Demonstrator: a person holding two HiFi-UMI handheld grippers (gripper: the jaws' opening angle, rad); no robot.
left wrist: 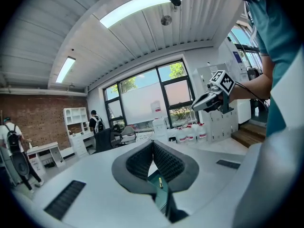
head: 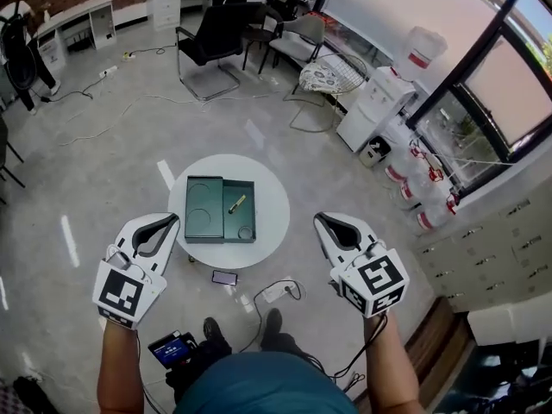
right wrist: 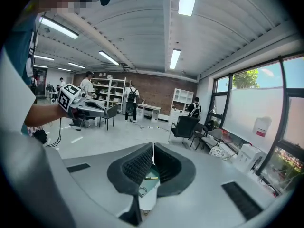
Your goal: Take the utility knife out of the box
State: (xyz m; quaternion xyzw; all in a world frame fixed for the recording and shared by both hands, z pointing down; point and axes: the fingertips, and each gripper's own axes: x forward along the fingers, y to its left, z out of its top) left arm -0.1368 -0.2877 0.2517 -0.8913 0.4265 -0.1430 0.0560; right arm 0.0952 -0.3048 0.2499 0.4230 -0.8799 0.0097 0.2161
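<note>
A dark green box lies on a round white table, its lid part on the left and an open tray on the right. In the tray lies the yellow utility knife, with a small ring beside it. My left gripper hovers shut and empty off the table's left front edge. Off the right front edge, my right gripper is shut and empty too. Between the closed jaws the knife shows in the left gripper view, and the knife also shows in the right gripper view.
A phone and a power strip with cables lie on the floor in front of the table. A black chair stands further back, and a water dispenser and water bottles stand to the right. People stand in the background.
</note>
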